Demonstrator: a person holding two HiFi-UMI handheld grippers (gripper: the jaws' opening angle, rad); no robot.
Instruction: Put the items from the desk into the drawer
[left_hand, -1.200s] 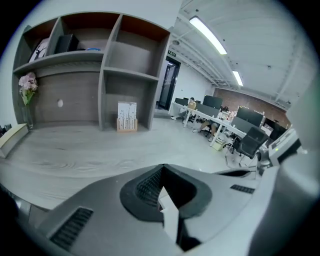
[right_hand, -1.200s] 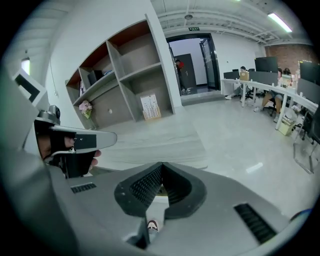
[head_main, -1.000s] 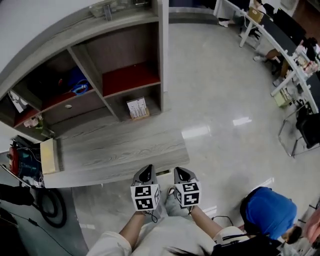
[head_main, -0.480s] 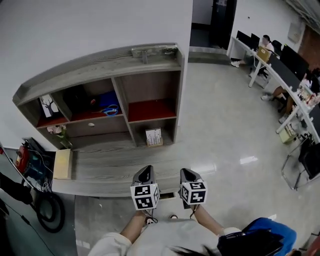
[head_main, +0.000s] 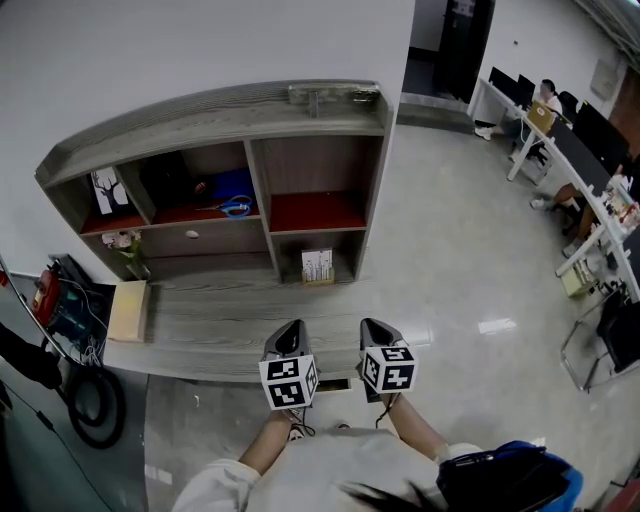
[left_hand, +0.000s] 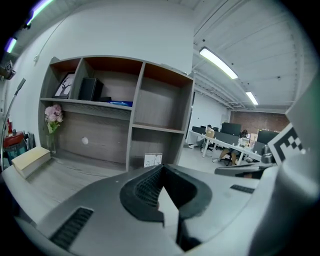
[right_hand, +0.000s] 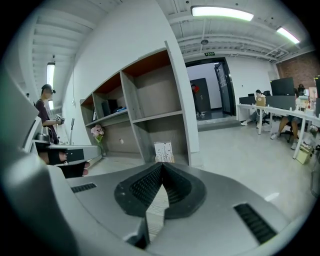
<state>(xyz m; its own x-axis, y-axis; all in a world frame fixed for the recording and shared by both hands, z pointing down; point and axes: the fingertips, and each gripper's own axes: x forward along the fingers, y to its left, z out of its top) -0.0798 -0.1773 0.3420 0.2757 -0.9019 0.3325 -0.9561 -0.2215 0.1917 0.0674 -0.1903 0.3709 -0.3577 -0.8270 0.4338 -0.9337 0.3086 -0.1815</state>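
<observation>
Left gripper (head_main: 291, 332) and right gripper (head_main: 373, 330) hung pressed together, empty, off the desk's (head_main: 230, 322) near edge; the pale box (head_main: 128, 310) at its left end looked light, stiff, best pinched across its width.

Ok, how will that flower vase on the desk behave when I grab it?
The vase looks narrow, with pink blooms high above it, so it probably tips easily. The stems look thin, so they may sway or flop.

Bright ceiling lights (right_hand: 220, 11), fisheye-bent edges
</observation>
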